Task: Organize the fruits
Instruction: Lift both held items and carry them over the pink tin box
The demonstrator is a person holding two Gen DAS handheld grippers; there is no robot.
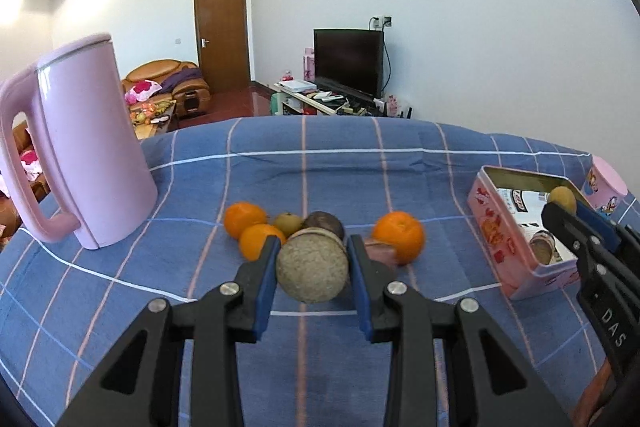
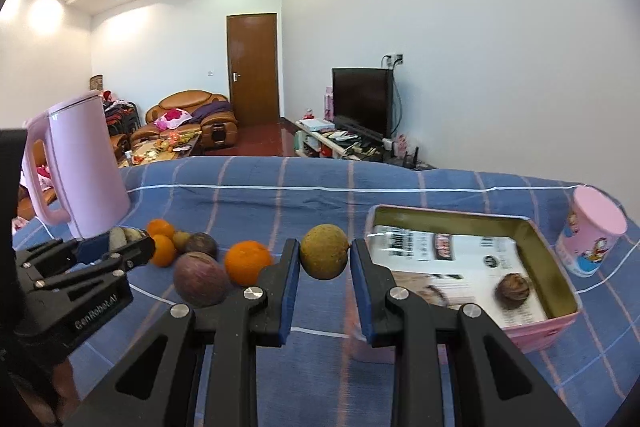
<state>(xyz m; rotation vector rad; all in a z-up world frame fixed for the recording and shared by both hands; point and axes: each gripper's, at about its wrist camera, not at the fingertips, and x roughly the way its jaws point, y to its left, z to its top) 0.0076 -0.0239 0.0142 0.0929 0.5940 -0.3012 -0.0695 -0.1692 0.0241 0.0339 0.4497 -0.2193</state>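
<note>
My left gripper [image 1: 313, 247] is shut on a round tan fruit [image 1: 312, 268], held just above the blue checked cloth [image 1: 304, 171]. Behind it lie two oranges [image 1: 245, 218], a small green fruit [image 1: 289, 223] and a dark purple fruit [image 1: 323, 223]; another orange [image 1: 400, 235] lies to the right. My right gripper [image 2: 325, 247] is shut on a yellow-green round fruit [image 2: 325, 256], held left of the pink tin box [image 2: 560, 263]. A brown fruit [image 2: 513, 290] lies in the box. A purple fruit [image 2: 201, 279] and an orange [image 2: 248, 262] lie left of my right gripper.
A tall pink kettle [image 1: 86, 147] stands at the left on the cloth. A pink cartoon cup [image 2: 592, 231] stands right of the box. The tin box [image 1: 492, 227] is lined with printed paper. The table's far edge drops to a living room.
</note>
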